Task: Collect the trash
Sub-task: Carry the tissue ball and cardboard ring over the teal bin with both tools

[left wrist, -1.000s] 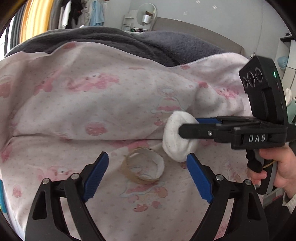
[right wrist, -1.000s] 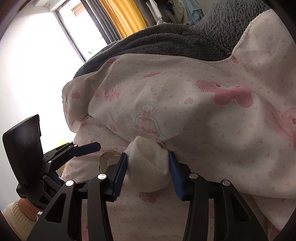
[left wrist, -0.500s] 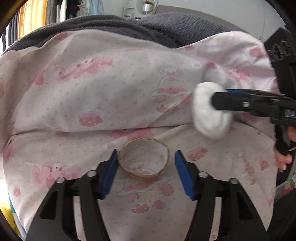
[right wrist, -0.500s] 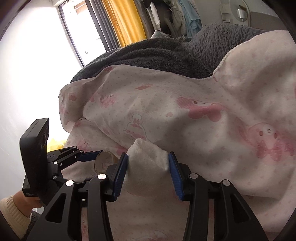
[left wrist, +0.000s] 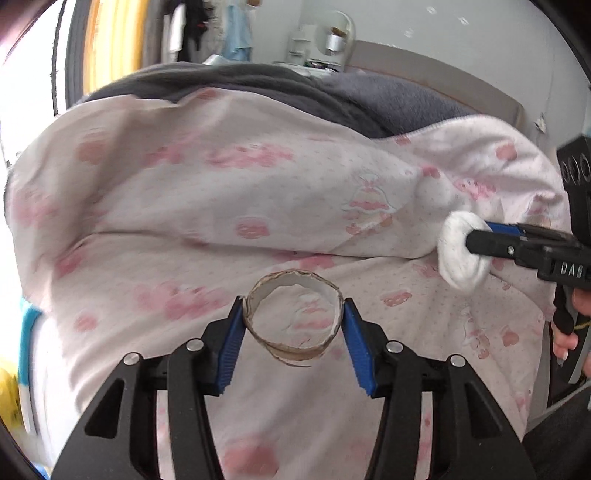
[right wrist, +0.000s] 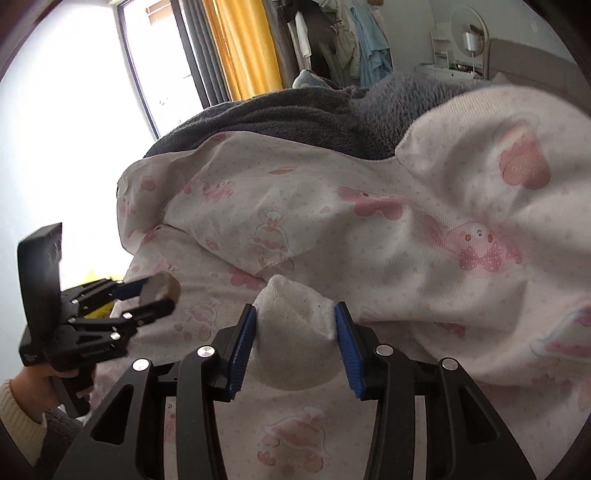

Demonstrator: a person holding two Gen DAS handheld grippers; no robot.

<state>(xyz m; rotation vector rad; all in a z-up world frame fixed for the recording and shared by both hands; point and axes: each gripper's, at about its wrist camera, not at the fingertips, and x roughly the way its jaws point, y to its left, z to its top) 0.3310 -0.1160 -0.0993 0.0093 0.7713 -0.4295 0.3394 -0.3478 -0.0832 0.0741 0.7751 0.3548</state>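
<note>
The cardboard ring, a torn, empty tape core with a ragged brown rim, sits between the blue pads of the left claw. Both pads touch its outer wall, one at 9 o'clock of the ring and one at 3 o'clock, and the jaws are closing on it. Through its open middle the pink-printed bedsheet shows. In the right wrist view the same ring appears edge-on at the tip of the left claw, at about 9 o'clock of the picture, above the sheet.

The second piece, a white wad of soft knit fabric, is pinched by the right claw; its blue pads press into both sides so that the wad bulges out above and below them. From the left wrist view this wad hangs at 3 o'clock, clamped at the end of the right claw, clear of the sheet's fold behind it.

A person's hand in a cream sleeve grips the handle of the left claw at 8 o'clock in the right wrist view; fingers of the other hand show at the right edge of the left wrist view.

Beyond the sheet, toward 12 o'clock, lies a dark grey fleece blanket. Farther off stand a yellow curtain beside a bright window, hanging clothes, and a round mirror on a shelf.
</note>
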